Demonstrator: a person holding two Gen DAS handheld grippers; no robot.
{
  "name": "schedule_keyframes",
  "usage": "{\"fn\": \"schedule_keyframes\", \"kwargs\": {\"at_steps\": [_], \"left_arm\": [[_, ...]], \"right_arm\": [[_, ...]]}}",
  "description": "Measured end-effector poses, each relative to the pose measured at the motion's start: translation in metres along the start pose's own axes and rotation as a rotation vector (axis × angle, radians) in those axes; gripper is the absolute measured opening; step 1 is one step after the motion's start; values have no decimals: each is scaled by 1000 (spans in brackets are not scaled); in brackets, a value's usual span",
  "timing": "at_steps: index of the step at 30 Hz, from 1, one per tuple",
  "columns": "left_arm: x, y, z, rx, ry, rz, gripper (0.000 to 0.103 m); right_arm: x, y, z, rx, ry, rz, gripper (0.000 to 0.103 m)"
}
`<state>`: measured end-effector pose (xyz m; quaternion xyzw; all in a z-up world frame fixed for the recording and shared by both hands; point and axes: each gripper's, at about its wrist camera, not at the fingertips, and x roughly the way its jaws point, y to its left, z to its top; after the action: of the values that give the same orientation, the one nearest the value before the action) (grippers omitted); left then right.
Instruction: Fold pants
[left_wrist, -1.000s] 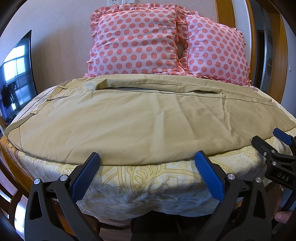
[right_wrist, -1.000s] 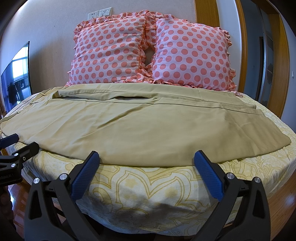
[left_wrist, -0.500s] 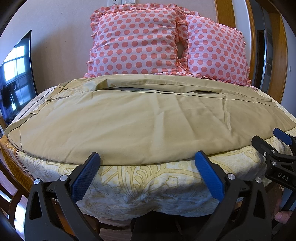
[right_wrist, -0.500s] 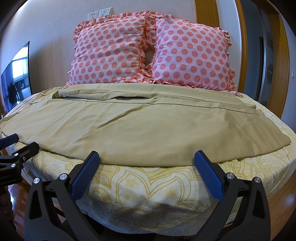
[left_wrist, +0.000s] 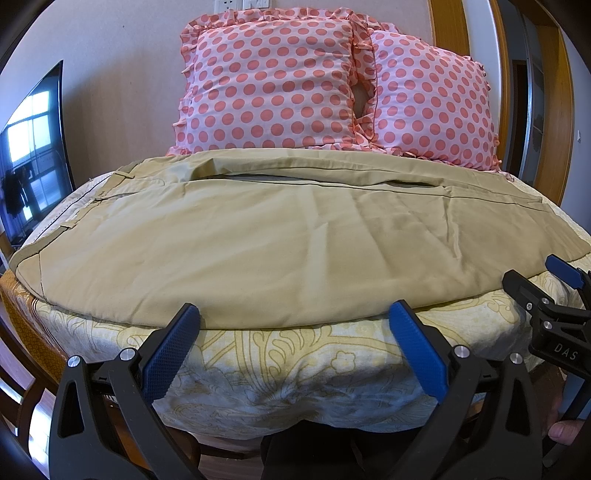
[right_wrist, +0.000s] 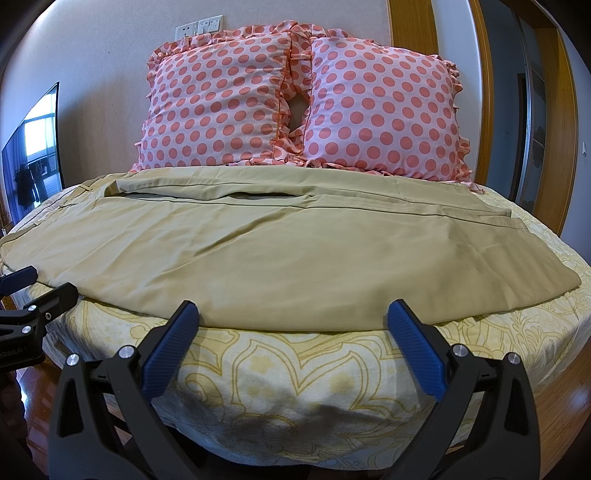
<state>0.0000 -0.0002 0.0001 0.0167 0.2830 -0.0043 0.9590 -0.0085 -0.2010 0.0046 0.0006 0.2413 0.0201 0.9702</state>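
**Inspector A:** Left wrist view first. The left tool (left_wrist: 293, 317) is spread wide, blue pads (left_wrist: 171, 350) apart, nothing between them. It sits low at the near edge of the bed (left_wrist: 280, 354), just short of the cloth.

**Inspector B:** And the pants (left_wrist: 288, 240)?

**Inspector A:** Khaki, laid flat and lengthwise across the bed on a yellow patterned cover (left_wrist: 332, 369). Waistband with belt loops at the left end, leg hems at the right. One leg lies over the other, with a slit of shadow between them near the far side. The near edge of the cloth runs just beyond the pad tips. Two pink polka-dot pillows (left_wrist: 269, 88) stand against the wall behind. A dark screen (left_wrist: 35, 147) is at the far left. The right tool (left_wrist: 554, 291) shows at the right border, beside the hem end; its pads appear apart.

**Inspector B:** Right wrist view?

**Inspector A:** The right tool (right_wrist: 291, 317) is likewise spread, empty, at the near bed edge. The pants (right_wrist: 280, 251) occupy the same flat position, hem corner (right_wrist: 532, 291) to the right. The left tool (right_wrist: 33, 291) is at the left border near the waistband end. Wall sockets (right_wrist: 199, 27) sit above the pillows (right_wrist: 295, 99).
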Motion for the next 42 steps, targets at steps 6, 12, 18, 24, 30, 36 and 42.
{"fn": "schedule_keyframes", "kwargs": {"at_steps": [6,12,18,24,30,36,42], "left_arm": [[0,0,0,0,0,0,102],[0,0,0,0,-1,0,102],[0,0,0,0,-1,0,102],[0,0,0,0,-1,0,102],[0,0,1,2,7,-5,102],[-10,14,22,-18,-10,-37,102],[-3,29,73,-44,-103,30,102]], "right_arm": [[0,0,0,0,0,0,101],[0,0,0,0,0,0,101],[0,0,0,0,0,0,101],[1,1,-2,0,-1,0,101],[1,3,-9,6,-20,14,101],[-16,-42,47,72,-66,4,101],[42,-125,135,197,-4,-166,101]]}}
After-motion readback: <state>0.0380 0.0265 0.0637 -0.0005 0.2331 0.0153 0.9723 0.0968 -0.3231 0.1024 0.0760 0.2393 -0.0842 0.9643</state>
